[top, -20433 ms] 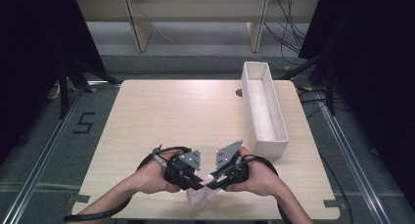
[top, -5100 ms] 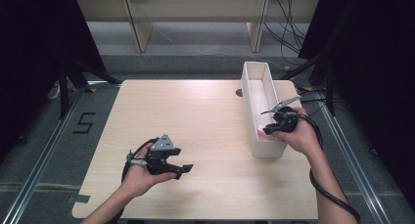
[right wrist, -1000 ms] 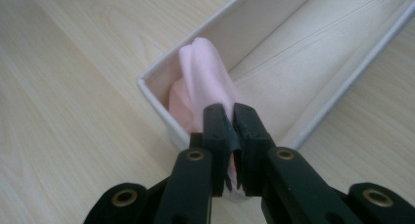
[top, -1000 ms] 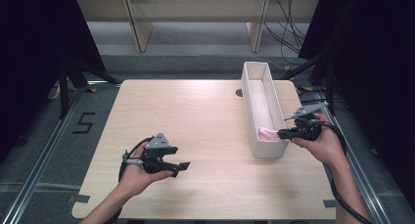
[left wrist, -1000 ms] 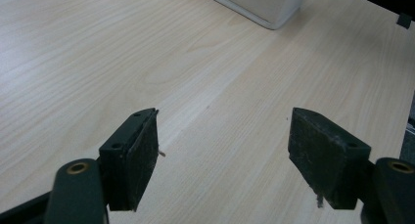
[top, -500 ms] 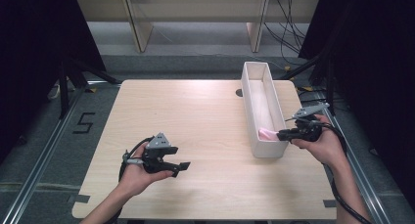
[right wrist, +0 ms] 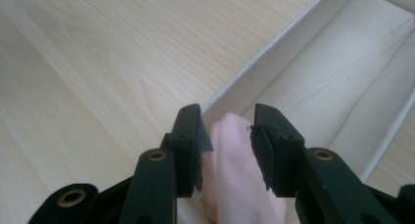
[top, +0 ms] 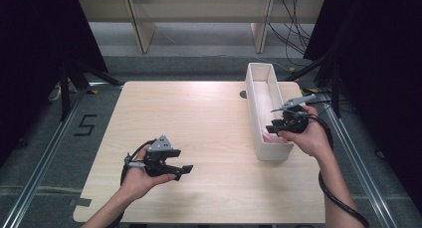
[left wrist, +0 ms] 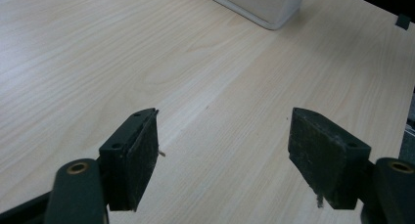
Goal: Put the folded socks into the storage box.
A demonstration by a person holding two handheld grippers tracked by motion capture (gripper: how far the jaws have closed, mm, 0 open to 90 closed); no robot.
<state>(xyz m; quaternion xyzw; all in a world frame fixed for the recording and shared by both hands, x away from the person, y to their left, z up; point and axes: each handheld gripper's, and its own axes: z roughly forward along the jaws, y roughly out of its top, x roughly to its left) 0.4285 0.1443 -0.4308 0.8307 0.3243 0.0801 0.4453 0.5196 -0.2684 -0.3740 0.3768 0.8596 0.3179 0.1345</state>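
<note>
Pink cloth (right wrist: 235, 170) lies in white bin's (top: 259, 96) near end; right hand-held gripper (right wrist: 227, 136) just opening, pads off it; left hand-held gripper (left wrist: 225, 150) wide, empty.

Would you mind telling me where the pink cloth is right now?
The pink cloth lies in the near end of the white tray at the table's right side, between the right gripper's jaws, which have just been opening.
</note>
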